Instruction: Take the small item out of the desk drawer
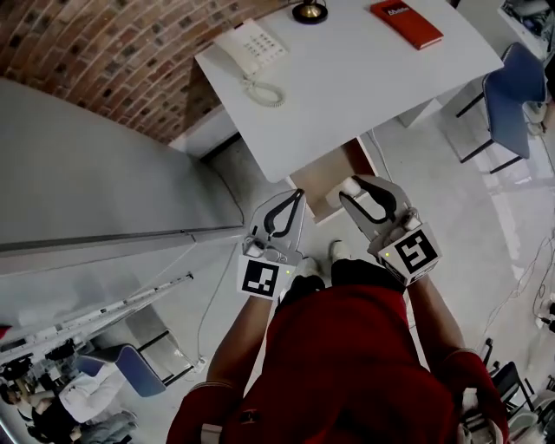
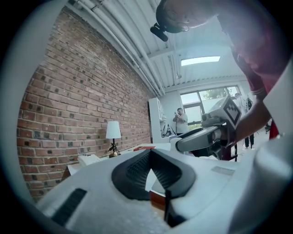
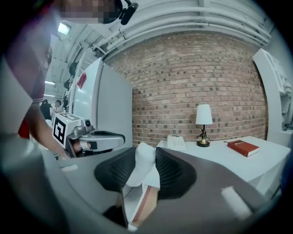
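Small white item point(image 3: 142, 160) sits clamped between the pads of the right gripper point(image 1: 354, 191), just above the open drawer point(image 1: 323, 178) under the white desk point(image 1: 364, 95). The left gripper point(image 1: 298, 199) hangs beside it, its 2 jaw tips together with nothing between them. On the desk stand a telephone point(image 1: 251, 48), a red book point(image 1: 406, 22) and a lamp point(image 3: 203, 119).

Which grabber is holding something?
The right gripper: a small white thing is pinched between its jaws. The left gripper has nothing between its jaws, which meet at the tips.
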Tool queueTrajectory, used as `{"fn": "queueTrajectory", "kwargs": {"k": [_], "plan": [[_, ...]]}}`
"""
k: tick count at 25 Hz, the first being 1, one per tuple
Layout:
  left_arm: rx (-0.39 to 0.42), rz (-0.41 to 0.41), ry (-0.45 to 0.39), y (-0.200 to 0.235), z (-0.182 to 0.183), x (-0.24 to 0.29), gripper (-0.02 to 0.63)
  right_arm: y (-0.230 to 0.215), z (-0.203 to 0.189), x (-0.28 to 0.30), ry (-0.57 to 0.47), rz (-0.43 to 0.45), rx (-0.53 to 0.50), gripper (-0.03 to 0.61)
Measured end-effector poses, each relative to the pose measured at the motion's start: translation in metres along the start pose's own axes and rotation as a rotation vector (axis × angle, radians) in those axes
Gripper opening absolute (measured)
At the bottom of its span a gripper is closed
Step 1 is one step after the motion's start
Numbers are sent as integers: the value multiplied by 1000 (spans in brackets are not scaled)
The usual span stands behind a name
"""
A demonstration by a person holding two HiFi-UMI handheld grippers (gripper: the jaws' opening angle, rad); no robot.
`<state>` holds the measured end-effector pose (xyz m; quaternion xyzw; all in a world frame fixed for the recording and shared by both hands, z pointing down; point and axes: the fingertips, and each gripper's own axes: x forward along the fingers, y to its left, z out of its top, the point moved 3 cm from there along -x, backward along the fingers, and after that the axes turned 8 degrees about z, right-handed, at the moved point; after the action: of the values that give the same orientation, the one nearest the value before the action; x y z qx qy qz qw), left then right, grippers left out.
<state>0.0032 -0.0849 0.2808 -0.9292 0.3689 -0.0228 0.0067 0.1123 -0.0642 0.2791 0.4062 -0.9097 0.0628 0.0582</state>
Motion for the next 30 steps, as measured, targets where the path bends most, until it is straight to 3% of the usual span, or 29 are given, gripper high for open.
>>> {"fn": "queueTrajectory", "kwargs": {"k": [10, 18, 30], "plan": [[25, -55, -63, -21, 49, -8, 5, 17, 52, -42, -135, -38, -45, 149], [34, -73, -91, -26, 62, -9, 5, 25, 61, -52, -158, -56, -58, 144], [25, -29, -83, -20, 60, -20, 5, 30, 59, -50, -137, -29, -59, 144]]}}
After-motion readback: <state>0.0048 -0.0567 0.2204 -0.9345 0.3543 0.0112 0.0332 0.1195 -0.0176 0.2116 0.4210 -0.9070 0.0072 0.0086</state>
